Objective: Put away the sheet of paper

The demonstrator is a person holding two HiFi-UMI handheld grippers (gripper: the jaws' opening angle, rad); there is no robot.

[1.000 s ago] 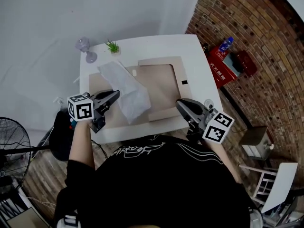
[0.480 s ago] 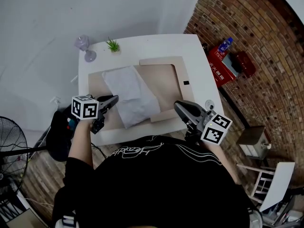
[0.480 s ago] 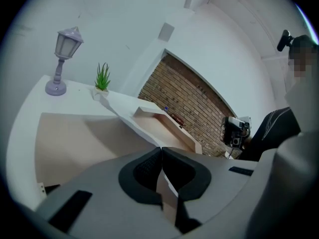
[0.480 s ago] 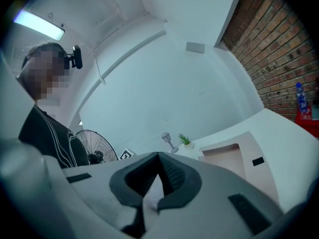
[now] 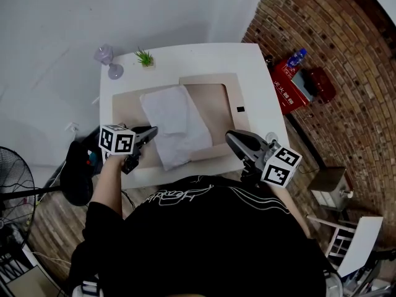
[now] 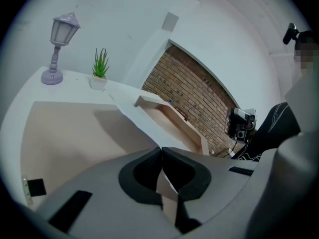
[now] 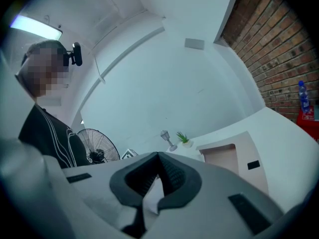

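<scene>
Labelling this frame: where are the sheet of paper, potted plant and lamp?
sheet of paper (image 5: 178, 124), head view, its middle
potted plant (image 6: 100, 63), left gripper view, green leaves
lamp (image 6: 64, 30), left gripper view, lantern head

- One white, creased sheet of paper (image 5: 179, 125).
- One beige, flat rectangular board (image 5: 124, 107).
- One white square table (image 5: 247, 67).
- Two grey two-jaw hand-held tools: one left gripper (image 5: 151, 130) and one right gripper (image 5: 230, 136).
- One lilac lantern-shaped lamp (image 5: 106, 55).
- One small green plant in a white pot (image 5: 144, 58).
- One small black rectangular tag (image 5: 241, 109).
- One black round floor fan (image 5: 13, 185).
- One blue plastic bottle (image 5: 296, 57).
- One red case (image 5: 288, 88).
</scene>
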